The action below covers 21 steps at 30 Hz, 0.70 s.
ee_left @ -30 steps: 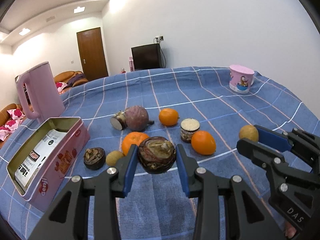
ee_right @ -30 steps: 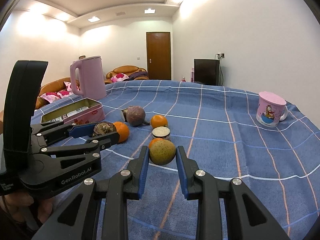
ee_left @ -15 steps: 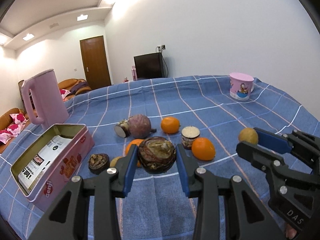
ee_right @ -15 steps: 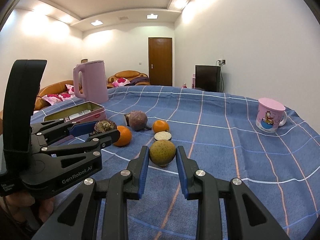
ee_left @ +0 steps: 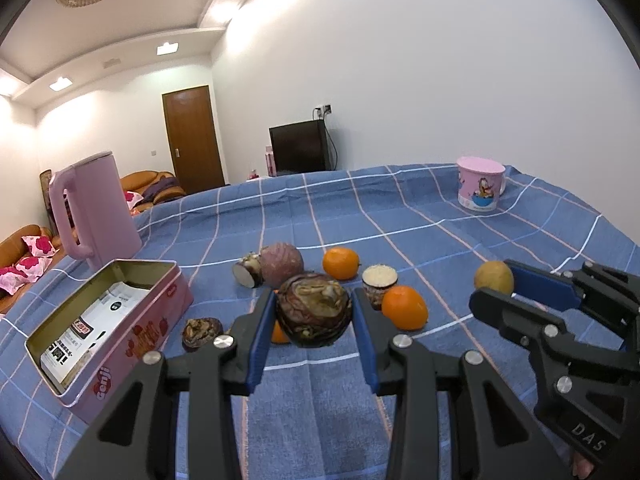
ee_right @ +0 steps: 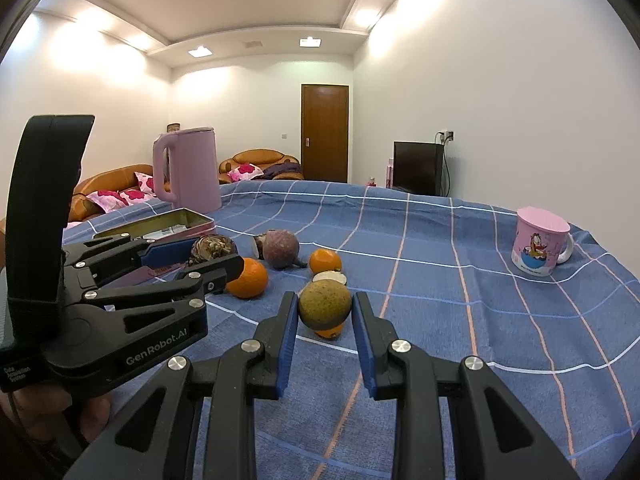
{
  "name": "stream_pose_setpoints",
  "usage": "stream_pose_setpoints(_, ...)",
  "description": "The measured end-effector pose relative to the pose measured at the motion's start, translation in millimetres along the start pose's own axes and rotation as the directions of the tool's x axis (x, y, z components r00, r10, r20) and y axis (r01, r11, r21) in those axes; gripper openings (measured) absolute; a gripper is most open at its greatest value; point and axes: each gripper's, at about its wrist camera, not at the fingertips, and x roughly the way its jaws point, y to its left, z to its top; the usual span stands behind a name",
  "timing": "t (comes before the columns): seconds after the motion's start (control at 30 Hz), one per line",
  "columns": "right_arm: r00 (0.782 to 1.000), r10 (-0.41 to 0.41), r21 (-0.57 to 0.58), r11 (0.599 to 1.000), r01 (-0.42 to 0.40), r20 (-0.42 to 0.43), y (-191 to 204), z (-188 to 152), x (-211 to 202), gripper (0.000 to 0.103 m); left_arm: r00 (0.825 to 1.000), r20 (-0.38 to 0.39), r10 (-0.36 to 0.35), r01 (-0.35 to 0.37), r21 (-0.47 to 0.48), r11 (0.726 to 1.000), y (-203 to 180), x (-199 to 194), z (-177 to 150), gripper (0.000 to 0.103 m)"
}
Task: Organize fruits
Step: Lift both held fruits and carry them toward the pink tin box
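The left gripper (ee_left: 313,312) is clamping a dark, rough-skinned fruit (ee_left: 314,310) above the counter (ee_left: 400,216); the right gripper (ee_right: 325,310) is clamping a greenish-brown fruit (ee_right: 325,306). Both appear firm, round and liable to roll, so hold across the widest part. A blue checked cloth (ee_right: 440,280) is covering the counter; oranges (ee_left: 404,307) are lying mid-counter.

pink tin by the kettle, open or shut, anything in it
Open. The pink tin has no lid on, so its gold inside walls show, and a printed white packet lies flat in the bottom. No fruit is in it.
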Motion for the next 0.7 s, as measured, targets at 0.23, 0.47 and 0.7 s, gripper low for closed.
stream_pose_setpoints(0.23, 1.0, 0.0, -0.01, 1.0, 0.001, 0.022, 2, -1, -4, 0.029, 1.0, 0.029, 0.009, -0.009, 0.001, 1.0, 0, -4, -1, 0.04)
stream_pose_setpoints(0.47, 0.999, -0.004, -0.017, 1.0, 0.005, 0.049, 4, -2, -8, 0.029, 0.997, 0.071, 0.02, -0.02, -0.002, 1.0, 1, -11, -1, 0.04)
stream_pose_setpoints(0.7, 0.998, 0.003, -0.023, 1.0, -0.001, 0.058, 4, -1, -10, 0.029, 0.996, 0.084, 0.017, -0.015, -0.022, 1.0, 6, -13, 0, 0.04)
